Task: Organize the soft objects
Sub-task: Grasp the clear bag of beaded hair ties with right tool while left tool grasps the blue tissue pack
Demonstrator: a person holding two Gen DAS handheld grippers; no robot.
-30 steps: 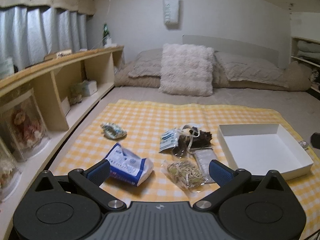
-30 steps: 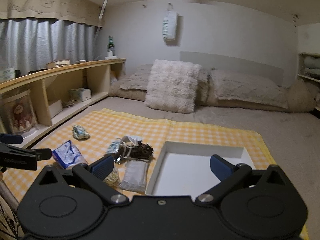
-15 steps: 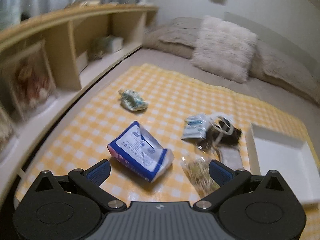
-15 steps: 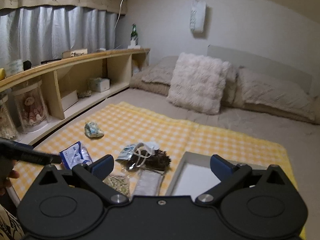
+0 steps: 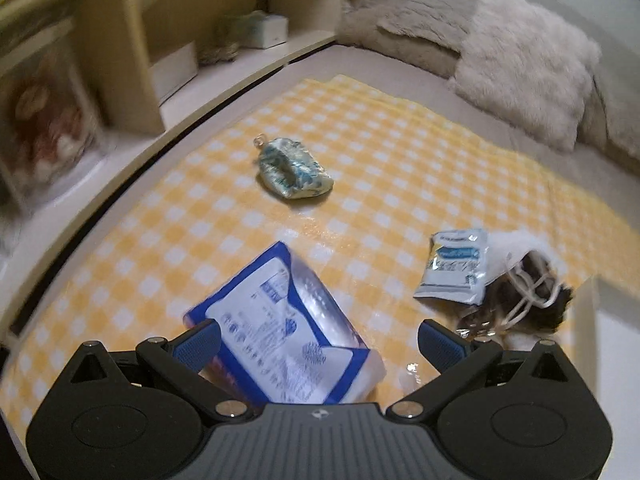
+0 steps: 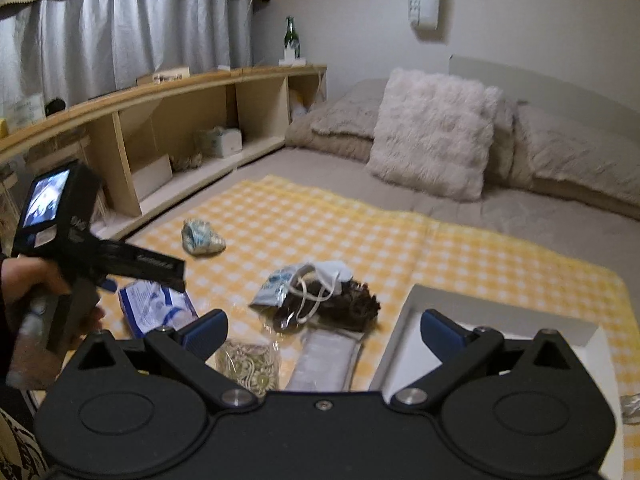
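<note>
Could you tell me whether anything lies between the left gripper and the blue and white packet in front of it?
Nothing visible does. The left gripper is open, and the blue and white packet lies on the checked cloth right between its fingers.

In the left wrist view we see the shelf [image 5: 120, 60] smeared by motion blur, its contents unreadable. The blue tissue pack [image 5: 288, 332] runs under the gripper body. The white box [image 6: 500, 320] is cut by the right gripper's frame in the right wrist view.
</note>
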